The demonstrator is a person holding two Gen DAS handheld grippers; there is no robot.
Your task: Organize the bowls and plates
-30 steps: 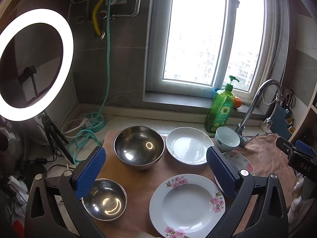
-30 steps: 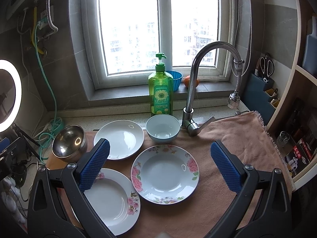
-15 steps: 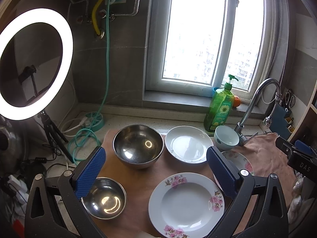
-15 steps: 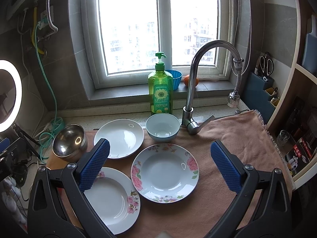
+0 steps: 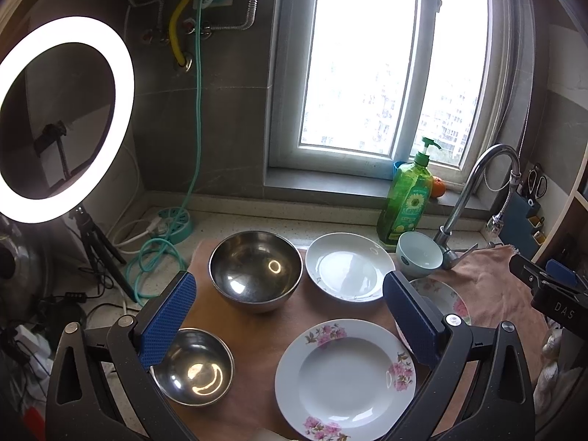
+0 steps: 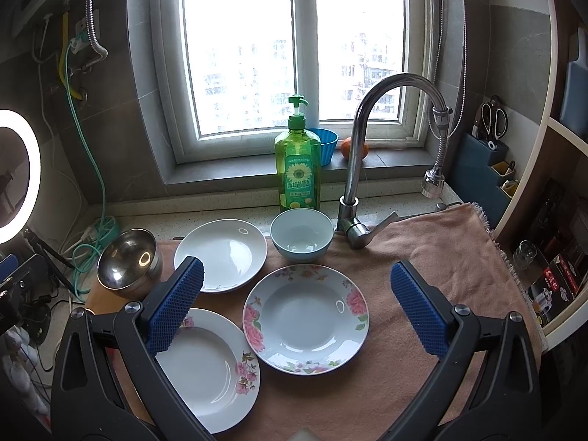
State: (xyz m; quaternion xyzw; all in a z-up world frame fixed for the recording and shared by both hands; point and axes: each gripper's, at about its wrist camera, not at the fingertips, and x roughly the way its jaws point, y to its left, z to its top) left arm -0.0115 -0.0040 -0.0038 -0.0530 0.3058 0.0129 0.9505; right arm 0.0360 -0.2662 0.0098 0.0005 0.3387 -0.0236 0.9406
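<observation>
Both tongs, left (image 5: 290, 321) and right (image 6: 294, 307), hover wide open and empty; nothing is stacked yet, so next probably calls for gripping a floral plate (image 6: 305, 318) by its rim.

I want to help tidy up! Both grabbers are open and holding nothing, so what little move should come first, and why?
Probably lower the open right gripper toward the floral plate in front of it. That plate lies apart from the second floral plate beside it, and nothing is stacked yet. The left gripper is also open and hangs over the two steel bowls, the small one and the big one.
</observation>
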